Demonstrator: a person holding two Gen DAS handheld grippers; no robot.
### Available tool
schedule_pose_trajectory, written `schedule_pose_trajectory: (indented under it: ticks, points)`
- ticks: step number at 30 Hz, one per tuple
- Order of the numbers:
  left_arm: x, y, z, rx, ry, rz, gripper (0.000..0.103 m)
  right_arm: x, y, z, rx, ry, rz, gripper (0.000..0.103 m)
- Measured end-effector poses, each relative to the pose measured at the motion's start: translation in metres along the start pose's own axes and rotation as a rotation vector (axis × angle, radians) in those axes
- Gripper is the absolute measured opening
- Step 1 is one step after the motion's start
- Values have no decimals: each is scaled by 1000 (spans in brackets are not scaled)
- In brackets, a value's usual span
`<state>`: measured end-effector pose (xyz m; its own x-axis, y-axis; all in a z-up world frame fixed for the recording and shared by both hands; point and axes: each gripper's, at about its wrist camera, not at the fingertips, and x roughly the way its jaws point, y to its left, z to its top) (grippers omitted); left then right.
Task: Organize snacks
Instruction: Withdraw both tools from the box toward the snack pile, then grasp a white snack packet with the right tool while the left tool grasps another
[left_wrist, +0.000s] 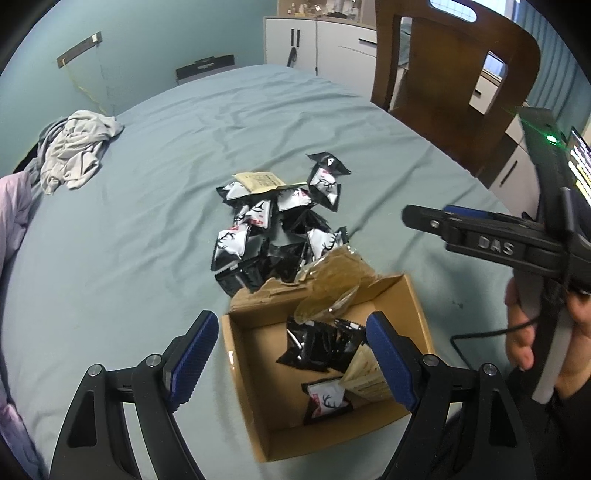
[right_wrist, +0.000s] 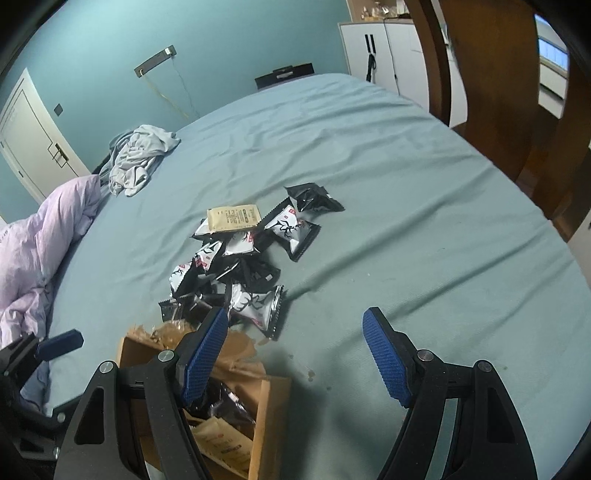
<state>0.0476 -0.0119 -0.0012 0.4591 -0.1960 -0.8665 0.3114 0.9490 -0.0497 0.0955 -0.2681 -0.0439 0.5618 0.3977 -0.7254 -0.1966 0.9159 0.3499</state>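
— Why is your left gripper (left_wrist: 291, 363) parked over the box (left_wrist: 413, 295)?

— I keep it spread wide and empty above the open box, ready for the next drop. The right gripper (right_wrist: 295, 360) is also released, nothing between its pads, angled toward the bed (right_wrist: 406, 177), I'd say for the next pickup.

— What's in the box?

— A few black packets (left_wrist: 314, 343), one white packet with an antler print (left_wrist: 327, 400), and a tan packet (left_wrist: 365, 373) against the wall.

— And the rest?

— The snack pile (right_wrist: 236, 266) lies loose on the sheet just beyond the box's torn flap, a tan packet on top at the far end.
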Motion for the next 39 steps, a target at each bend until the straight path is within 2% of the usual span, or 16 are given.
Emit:
schedule_pose_trajectory:
  ticks: [5, 11, 18, 22, 28, 29, 30, 31, 33, 35, 39]
  points:
    - [0, 6, 1, -21, -13, 22, 84, 17, -1, 14, -5, 13, -20, 75]
    - [4, 26, 5, -102, 4, -14, 84, 56, -1, 27, -8, 86, -23, 75]
    - [11, 42, 8, -145, 20, -9, 84, 96, 4, 52, -33, 97, -30, 75]
    - [15, 52, 10, -183, 22, -16, 84, 124, 9, 65, -82, 84, -62, 75]
    - [32, 66, 12, -202, 37, 9, 84, 172, 23, 80, -167, 140, -113, 74]
    - [35, 70, 13, -209, 42, 11, 84, 177, 23, 81, -167, 154, -117, 63]
    - [40, 73, 13, -218, 50, 12, 84, 184, 23, 81, -162, 178, -111, 46]
    - [45, 77, 14, -225, 57, 13, 84, 187, 21, 81, -157, 193, -115, 42]
    - [59, 84, 16, -223, 59, 46, 84, 185, 21, 80, -159, 176, -130, 28]
    - [74, 93, 19, -224, 79, 80, 84, 179, 19, 81, -139, 175, -108, 28]
    - [96, 111, 26, -285, 99, 10, 84, 142, 19, 82, -56, 120, -11, 28]
